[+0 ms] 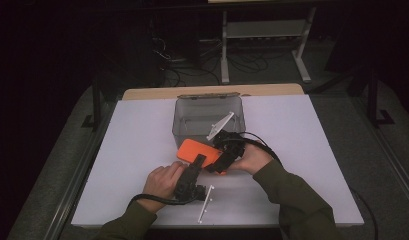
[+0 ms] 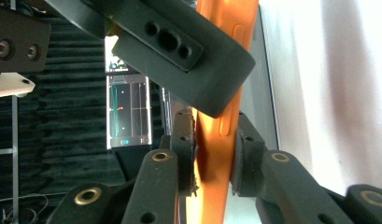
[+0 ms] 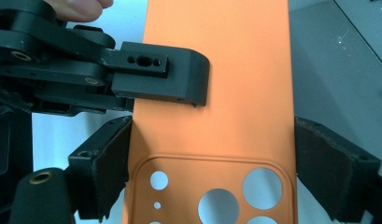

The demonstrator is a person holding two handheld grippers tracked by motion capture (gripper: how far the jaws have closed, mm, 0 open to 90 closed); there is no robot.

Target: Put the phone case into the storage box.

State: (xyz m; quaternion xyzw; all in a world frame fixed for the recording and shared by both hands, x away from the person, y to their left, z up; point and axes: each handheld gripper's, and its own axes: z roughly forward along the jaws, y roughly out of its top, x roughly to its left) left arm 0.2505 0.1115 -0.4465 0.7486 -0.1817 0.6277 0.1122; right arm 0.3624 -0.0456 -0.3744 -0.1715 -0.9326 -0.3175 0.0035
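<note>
A: Orange and matte, that phone case (image 3: 216,93) is a thin smooth shell with a raised rounded-square frame at one end, pierced by several round camera holes, and moulded side buttons along one edge.

B: Where is it?

A: Lifted off the white table (image 1: 117,175), near the middle, just in front of the clear plastic bin (image 1: 209,120).

B: And the grippers?

A: The left gripper (image 2: 212,158) is clenched across the case's thickness, pads pressing both faces. The right gripper (image 3: 212,168) grasps it across its width from the right, one pad on each long edge.

B: Anything else?

A: A white strip (image 1: 206,202) lies on the near table by the left hand (image 1: 164,180).
</note>
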